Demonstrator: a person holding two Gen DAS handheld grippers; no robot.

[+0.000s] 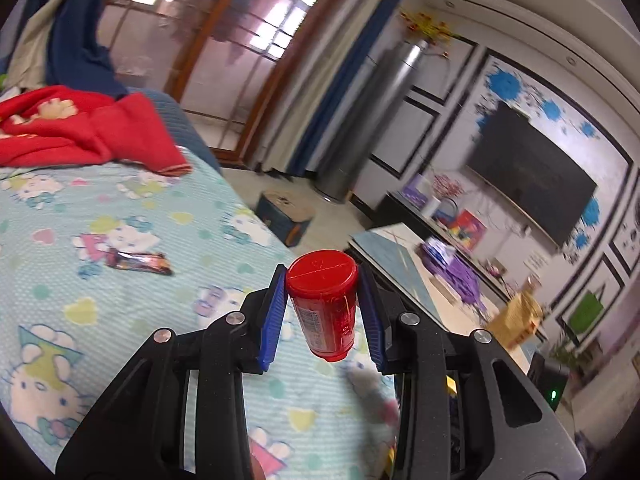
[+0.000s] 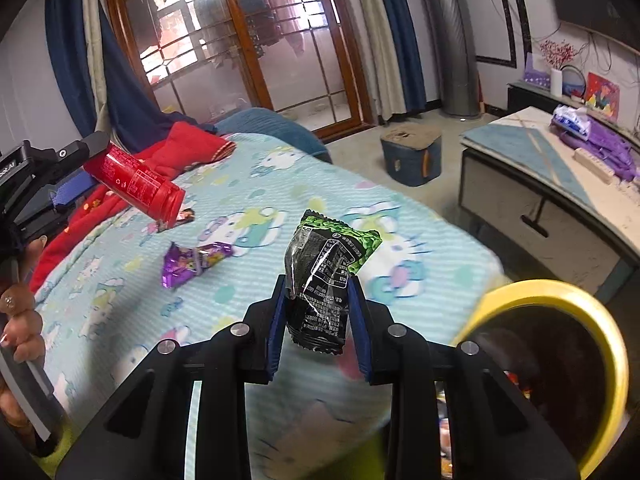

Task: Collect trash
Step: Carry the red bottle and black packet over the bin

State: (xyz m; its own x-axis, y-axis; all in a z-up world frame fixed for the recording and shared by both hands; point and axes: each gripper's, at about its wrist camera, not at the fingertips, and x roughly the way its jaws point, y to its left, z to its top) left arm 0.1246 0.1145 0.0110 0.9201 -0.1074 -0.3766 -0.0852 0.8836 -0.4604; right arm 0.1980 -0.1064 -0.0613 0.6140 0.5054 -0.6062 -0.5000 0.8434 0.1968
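My left gripper [image 1: 322,280] is shut on a red plastic bottle [image 1: 326,300] and holds it above the cartoon bedsheet [image 1: 120,280]. The bottle also shows in the right wrist view [image 2: 136,184], at the left. My right gripper [image 2: 318,284] is shut on a black and green snack wrapper [image 2: 324,280], raised over the bed. A yellow-rimmed bin [image 2: 560,360] sits low at the right, beside this gripper. A purple wrapper [image 2: 192,262] lies on the sheet [image 2: 240,304]. A dark candy wrapper [image 1: 138,262] lies further back; the bottle partly hides it in the right wrist view.
A red blanket [image 1: 80,128] is bunched at the head of the bed. A blue box [image 2: 412,156] stands on the floor. A low table [image 2: 540,168] with purple cloth stands to the right. A glass door [image 2: 240,48] is behind.
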